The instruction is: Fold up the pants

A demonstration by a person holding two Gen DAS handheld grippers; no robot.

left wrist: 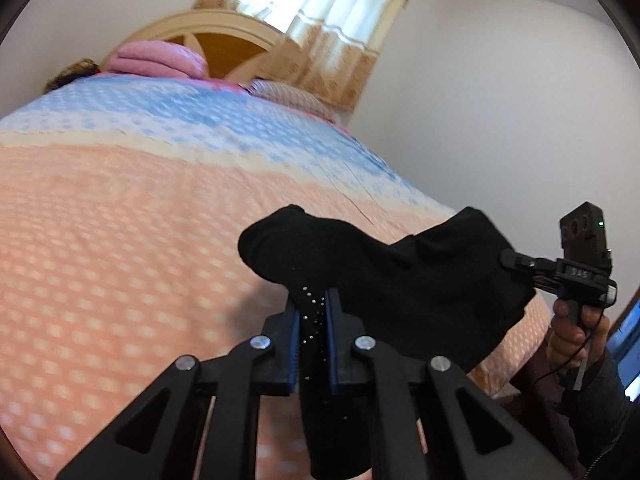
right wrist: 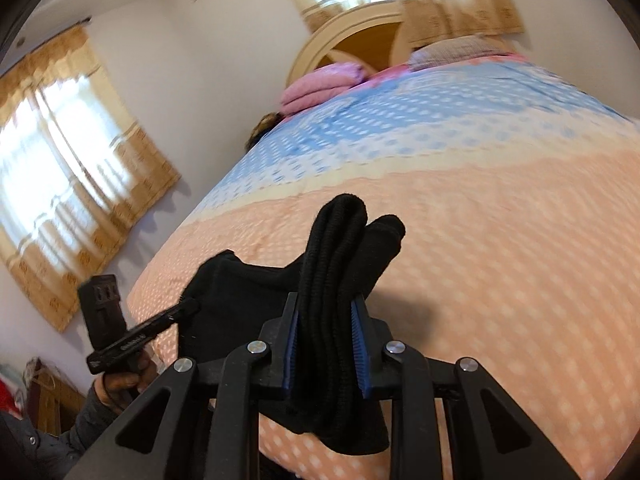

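My left gripper (left wrist: 314, 312) is clamped nearly closed on the black pants (left wrist: 400, 280). My right gripper (right wrist: 326, 312) pinches a thicker bunched fold. The pants stretch left-right between them above the bed (left wrist: 120, 240).

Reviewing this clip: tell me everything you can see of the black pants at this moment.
The black pants are soft, matte knit fabric, bunched rather than laid flat. Tiny bright studs dot the part pinched in the left gripper. The right gripper clamps a thicker wad of ribbed layers, with two rounded folds sticking up past its fingertips. The cloth sags between the two grippers, held above the peach and blue bedspread, and hangs below both. Waistband and legs cannot be told apart.
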